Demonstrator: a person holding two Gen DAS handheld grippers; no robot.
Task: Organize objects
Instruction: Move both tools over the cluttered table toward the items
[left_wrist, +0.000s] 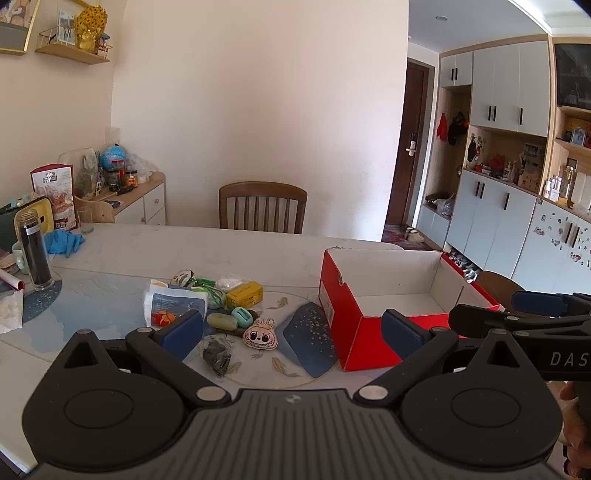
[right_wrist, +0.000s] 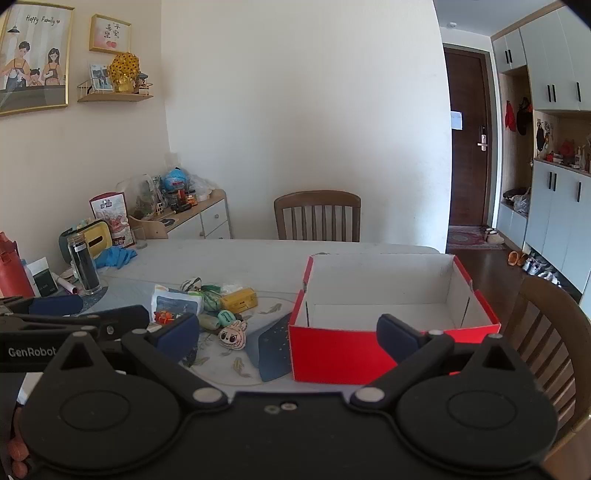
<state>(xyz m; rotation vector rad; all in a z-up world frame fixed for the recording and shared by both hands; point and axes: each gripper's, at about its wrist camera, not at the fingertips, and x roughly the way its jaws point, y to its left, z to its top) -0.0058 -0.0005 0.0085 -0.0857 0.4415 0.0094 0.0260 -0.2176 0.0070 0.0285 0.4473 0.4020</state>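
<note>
A pile of small objects lies on the table: a white-blue packet (left_wrist: 173, 304), a yellow box (left_wrist: 245, 294), a green oval case (left_wrist: 221, 322), a teal holder (left_wrist: 242, 316), a bunny charm (left_wrist: 261, 334) and a dark bag (left_wrist: 218, 356). An open, empty red box (left_wrist: 354, 332) stands to their right. My left gripper (left_wrist: 291, 330) is open and empty, held above the near table edge. My right gripper (right_wrist: 288, 332) is open and empty, in front of the red box (right_wrist: 332, 350); the pile (right_wrist: 221, 306) lies to its left.
A tall dark glass jar (left_wrist: 33, 251), blue cloth (left_wrist: 64, 242) and a snack bag (left_wrist: 55, 192) sit at the table's left. A wooden chair (left_wrist: 262, 206) stands behind the table, another chair (right_wrist: 546, 343) at the right. Cabinets line the right wall.
</note>
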